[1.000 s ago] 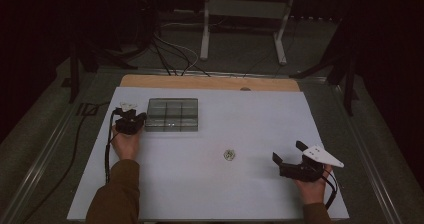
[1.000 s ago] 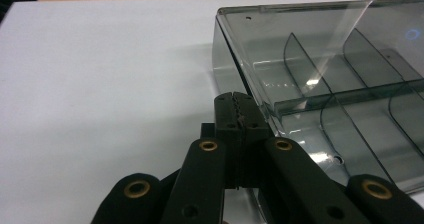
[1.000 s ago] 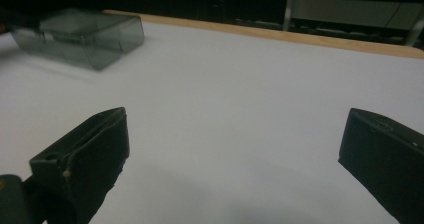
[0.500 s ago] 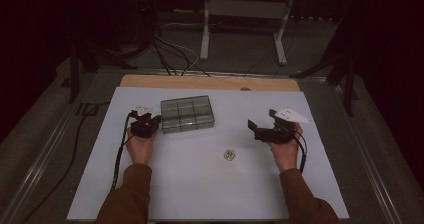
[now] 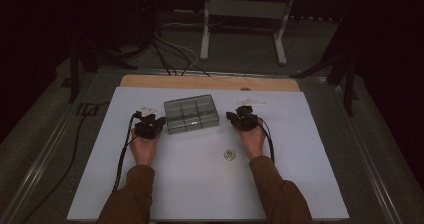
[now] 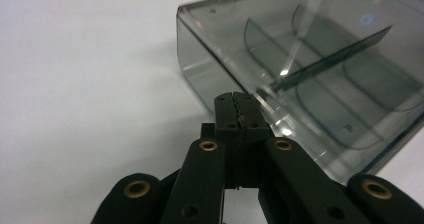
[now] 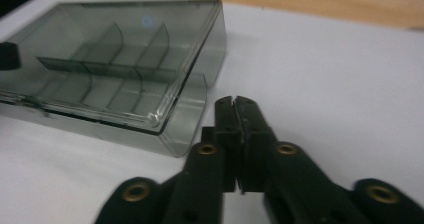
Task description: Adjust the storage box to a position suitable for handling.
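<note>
A smoky clear plastic box [image 5: 191, 114] with several compartments and a shut lid lies at the back middle of the white sheet. My left gripper [image 5: 159, 121] sits by the box's left side, jaws shut and empty. In the left gripper view its tips [image 6: 239, 101] are at the box's near corner [image 6: 210, 79]. My right gripper [image 5: 232, 117] sits by the box's right side. Its jaws have just been closing and now stand shut with nothing between them. The right gripper view has its tips [image 7: 234, 104] just beside the box's end wall [image 7: 192, 119]. A small pale object [image 5: 229, 154] lies nearer, in front of the right hand.
The white sheet [image 5: 200, 194] covers the table, with a wooden strip [image 5: 210, 82] along its far edge. A cable [image 5: 121, 159] trails from the left gripper down the sheet's left part. Beyond the table are floor cables and a stand's legs [image 5: 205, 39].
The right hand has swung from the sheet's near right up and left to the box's right side, its jaws going from open to shut. The left hand and the box have shifted slightly right.
</note>
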Demonstrator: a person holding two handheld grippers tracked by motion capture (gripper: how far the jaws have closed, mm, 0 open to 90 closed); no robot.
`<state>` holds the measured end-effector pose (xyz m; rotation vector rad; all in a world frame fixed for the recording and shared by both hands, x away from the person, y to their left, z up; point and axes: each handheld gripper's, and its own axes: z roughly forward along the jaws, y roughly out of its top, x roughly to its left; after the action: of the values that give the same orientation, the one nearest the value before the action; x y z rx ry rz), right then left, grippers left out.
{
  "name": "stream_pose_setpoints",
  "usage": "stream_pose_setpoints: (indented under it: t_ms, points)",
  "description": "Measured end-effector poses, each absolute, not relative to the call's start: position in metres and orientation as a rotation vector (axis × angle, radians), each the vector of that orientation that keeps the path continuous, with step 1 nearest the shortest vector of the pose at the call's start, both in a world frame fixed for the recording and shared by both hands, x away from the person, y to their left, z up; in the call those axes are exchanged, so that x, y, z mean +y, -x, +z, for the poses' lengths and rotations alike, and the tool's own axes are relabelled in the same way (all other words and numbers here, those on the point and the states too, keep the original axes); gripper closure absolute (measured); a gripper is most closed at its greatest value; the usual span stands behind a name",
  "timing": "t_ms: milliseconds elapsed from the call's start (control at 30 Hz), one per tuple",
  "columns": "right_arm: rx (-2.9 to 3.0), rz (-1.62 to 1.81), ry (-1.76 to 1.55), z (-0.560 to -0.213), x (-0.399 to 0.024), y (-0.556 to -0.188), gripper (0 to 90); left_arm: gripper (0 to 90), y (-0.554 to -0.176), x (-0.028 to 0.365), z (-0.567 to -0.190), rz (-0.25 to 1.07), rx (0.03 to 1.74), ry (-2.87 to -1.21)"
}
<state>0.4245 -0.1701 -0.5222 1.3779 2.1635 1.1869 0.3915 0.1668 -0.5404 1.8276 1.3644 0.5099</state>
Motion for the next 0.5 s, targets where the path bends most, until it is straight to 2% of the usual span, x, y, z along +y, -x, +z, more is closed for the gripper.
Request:
stream_pose_setpoints:
  t_ms: [300,500]
  points:
    - [2.229,1.173,-1.374,-0.533,-0.149,-0.431,90.0,90.0,-0.392,0.166,-0.549,0.454,1.418,-1.814]
    - [2.226,1.148,-1.39,-0.532,-0.147,-0.421,90.0,90.0,-0.392,0.164,-0.55,0.43,1.435,-1.826]
